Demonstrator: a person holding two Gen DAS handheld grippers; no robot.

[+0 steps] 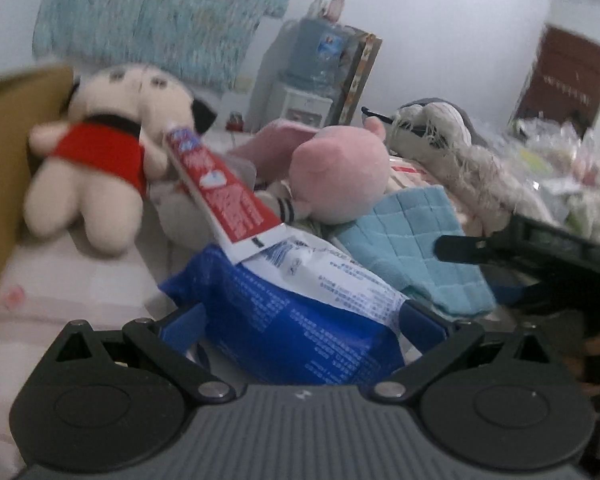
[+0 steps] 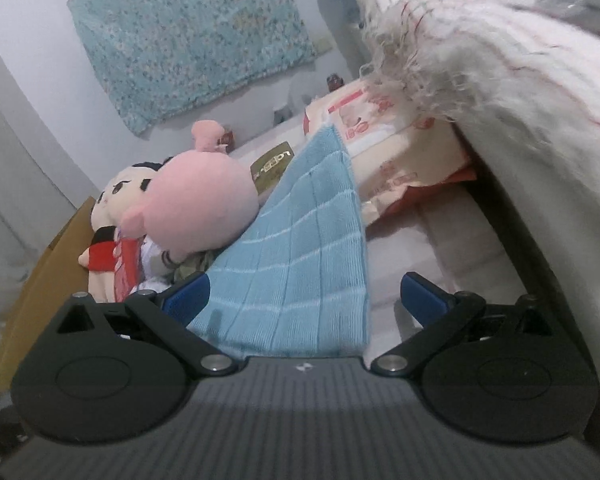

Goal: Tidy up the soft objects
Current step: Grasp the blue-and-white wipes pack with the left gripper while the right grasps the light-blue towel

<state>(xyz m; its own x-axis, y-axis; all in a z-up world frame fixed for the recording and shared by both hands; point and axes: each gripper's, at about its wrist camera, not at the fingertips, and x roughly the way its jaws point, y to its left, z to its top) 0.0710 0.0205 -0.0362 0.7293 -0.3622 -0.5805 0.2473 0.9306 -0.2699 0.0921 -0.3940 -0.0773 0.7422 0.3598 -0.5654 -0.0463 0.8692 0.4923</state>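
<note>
Blue packet [image 1: 300, 320] nearest, pale bedding [image 1: 80, 280], teal wall cloth [image 1: 160, 12]

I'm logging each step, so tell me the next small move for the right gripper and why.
Probably close the right gripper on the blue cloth: its fingers stand open with the cloth's near edge lying between them, leaning on the pink plush.

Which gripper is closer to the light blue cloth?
Right. The right gripper has the light blue cloth between its open fingers; the left gripper sits around a blue packet beside the cloth.
</note>
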